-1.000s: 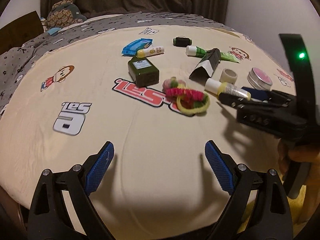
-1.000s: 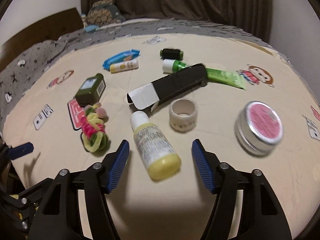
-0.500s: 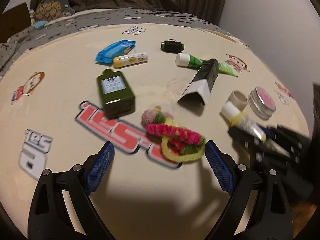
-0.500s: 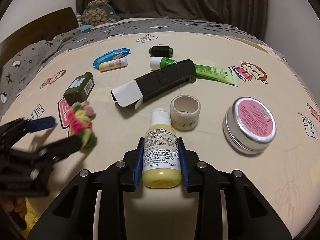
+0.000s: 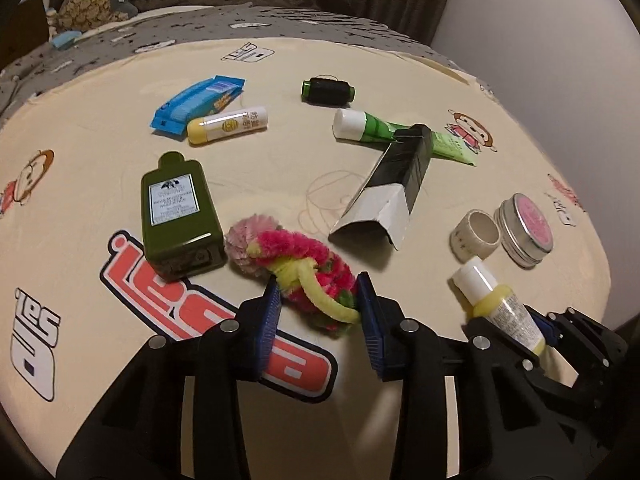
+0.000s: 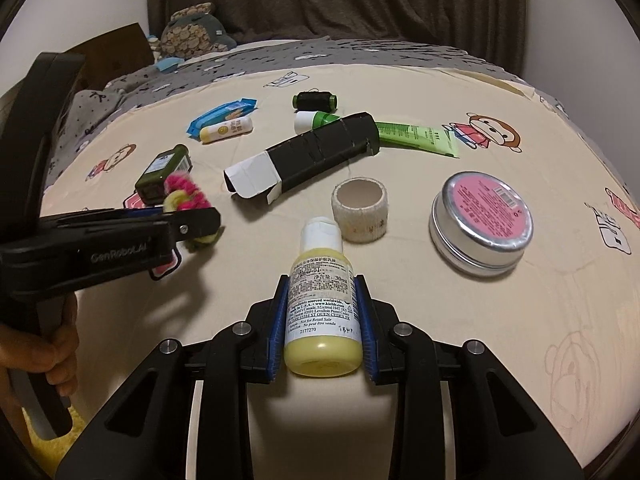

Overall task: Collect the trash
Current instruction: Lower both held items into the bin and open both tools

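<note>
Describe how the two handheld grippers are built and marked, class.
Both the left gripper and the right gripper are matte black plastic frames with silver bolts and ridged blue pads. The left one's side reads "GenRobot.AI", with a curved black handle behind. No cables or sleeves show.

dim warm light | soft shadows | fisheye-bent, dark corners

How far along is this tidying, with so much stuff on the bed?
Nothing looks collected yet. In hand: the left tool, whose jaws have just been closing, pinches the fuzzy pink-and-yellow bundle, and the right tool grips the small yellow bottle. Left on the bedsheet: green bottle, open black carton, tin, tape roll, green tube, thread spool, blue packet.
</note>
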Tool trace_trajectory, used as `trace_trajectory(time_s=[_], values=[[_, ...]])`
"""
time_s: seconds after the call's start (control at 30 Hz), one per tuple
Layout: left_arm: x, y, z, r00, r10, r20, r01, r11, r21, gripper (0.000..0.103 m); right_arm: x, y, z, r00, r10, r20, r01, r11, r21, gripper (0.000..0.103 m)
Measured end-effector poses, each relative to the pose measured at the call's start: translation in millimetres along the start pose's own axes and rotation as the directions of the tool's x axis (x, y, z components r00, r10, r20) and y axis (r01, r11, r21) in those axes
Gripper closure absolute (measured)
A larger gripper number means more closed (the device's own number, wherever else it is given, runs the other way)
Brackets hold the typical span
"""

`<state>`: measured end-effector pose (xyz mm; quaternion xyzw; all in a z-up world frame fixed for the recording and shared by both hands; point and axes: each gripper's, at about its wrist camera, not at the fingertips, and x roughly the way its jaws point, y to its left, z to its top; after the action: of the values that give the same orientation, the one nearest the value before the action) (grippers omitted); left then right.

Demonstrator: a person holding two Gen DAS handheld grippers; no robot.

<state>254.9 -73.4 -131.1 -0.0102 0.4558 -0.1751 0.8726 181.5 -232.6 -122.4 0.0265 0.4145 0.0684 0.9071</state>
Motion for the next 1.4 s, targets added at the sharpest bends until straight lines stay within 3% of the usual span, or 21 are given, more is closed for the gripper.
trace_trajectory(time_s=[0.27, 0.6, 0.87, 1.07, 1.23, 1.4], values=[[-26, -6, -22, 0.998, 0.049, 0.037, -0.051, 0.997, 0.054, 0.069, -22, 6, -8, 1.0, 0.007, 0.022, -0.007, 1.0, -0.012, 0.071], [-110, -12, -93, 0.987, 0.086, 0.135, -0.103, 0.987, 0.121, 0.069, -80, 30, -40, 0.994, 0.055, 0.091, -0.049, 0.996, -0.072, 0.071], [-151, -9, -154, 0.988, 0.059, 0.144, -0.074, 0.992, 0.099, 0.069, -121, 52, -85, 0.989, 0.118, 0.088, -0.107, 0.987, -0.116, 0.071], [-154, -7, -200, 0.993, 0.072, 0.096, -0.081, 0.992, 0.098, 0.069, -127, 58, -119, 0.987, 0.157, 0.02, -0.154, 0.981, -0.122, 0.071], [-130, -4, -238, 0.998, 0.056, -0.018, -0.054, 0.995, 0.078, 0.069, -110, 69, -152, 0.979, 0.184, -0.088, -0.193, 0.974, -0.116, 0.071], [-103, -4, -266, 0.992, 0.041, -0.12, -0.033, 0.997, 0.068, 0.069, -85, 75, -177, 0.964, 0.192, -0.186, -0.211, 0.973, -0.089, 0.071]])
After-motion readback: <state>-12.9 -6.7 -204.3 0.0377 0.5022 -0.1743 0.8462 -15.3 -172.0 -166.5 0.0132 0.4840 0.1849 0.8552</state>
